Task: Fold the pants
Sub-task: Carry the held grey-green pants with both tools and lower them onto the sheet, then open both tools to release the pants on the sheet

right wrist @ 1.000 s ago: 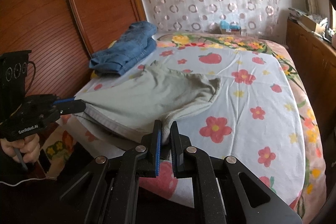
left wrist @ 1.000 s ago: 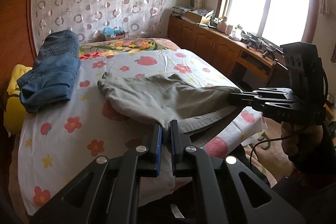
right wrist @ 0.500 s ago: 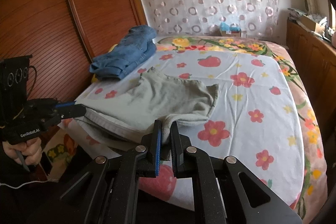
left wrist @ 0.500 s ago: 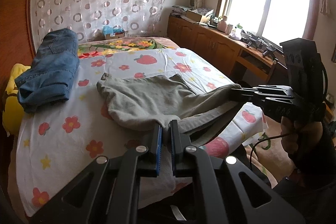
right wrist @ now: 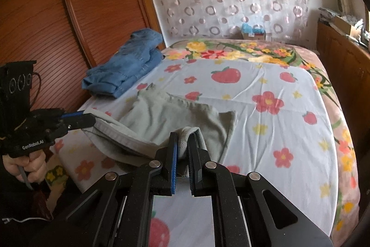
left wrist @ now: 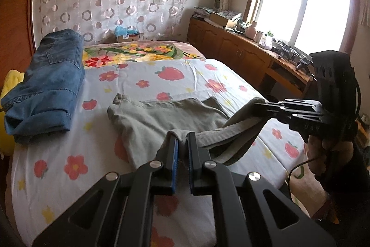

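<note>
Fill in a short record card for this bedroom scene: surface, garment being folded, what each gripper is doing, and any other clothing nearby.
surface: bed sheet printed with flowers and strawberries
garment: grey-green pants, far part flat on the sheet, near edge lifted
left gripper: shut on the pants' near edge
right gripper: shut on the same edge
other clothing: folded blue jeans, apart from the pants

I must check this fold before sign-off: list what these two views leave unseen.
- Grey-green cotton pants: the near edge is hidden behind the left gripper in the left wrist view.
- The same edge is hidden behind the right gripper in the right wrist view.
- Folded blue denim jeans: underside hidden in both.
</note>
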Demonstrator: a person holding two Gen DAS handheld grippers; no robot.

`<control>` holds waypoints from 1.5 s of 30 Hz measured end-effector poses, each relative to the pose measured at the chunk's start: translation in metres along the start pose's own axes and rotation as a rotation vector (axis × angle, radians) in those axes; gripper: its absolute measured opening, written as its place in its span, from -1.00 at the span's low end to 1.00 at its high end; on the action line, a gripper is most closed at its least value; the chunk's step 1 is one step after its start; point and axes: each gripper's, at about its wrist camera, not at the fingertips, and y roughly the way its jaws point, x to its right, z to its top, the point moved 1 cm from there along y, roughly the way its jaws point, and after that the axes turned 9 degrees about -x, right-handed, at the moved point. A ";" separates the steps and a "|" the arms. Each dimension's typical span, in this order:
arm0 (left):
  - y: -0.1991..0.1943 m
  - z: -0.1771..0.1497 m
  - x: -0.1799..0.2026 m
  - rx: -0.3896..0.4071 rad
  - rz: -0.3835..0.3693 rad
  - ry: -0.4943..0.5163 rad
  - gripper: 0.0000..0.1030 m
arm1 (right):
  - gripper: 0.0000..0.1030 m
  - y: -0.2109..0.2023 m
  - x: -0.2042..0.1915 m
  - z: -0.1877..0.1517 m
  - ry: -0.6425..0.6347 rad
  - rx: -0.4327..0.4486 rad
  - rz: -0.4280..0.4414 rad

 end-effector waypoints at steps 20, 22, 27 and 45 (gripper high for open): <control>0.050 0.036 -0.044 -0.048 0.008 -0.035 -0.92 | -0.89 0.058 0.028 0.040 0.016 -0.043 0.000; 0.055 0.037 -0.047 -0.054 0.009 -0.034 -0.92 | -0.89 0.063 0.031 0.042 0.017 -0.051 -0.003; 0.066 0.038 -0.048 -0.082 0.041 -0.025 -0.86 | -0.89 0.074 0.035 0.044 0.026 -0.070 -0.004; 0.066 0.034 -0.056 -0.110 0.092 -0.012 -0.34 | -0.31 0.077 0.046 0.045 0.049 -0.068 -0.067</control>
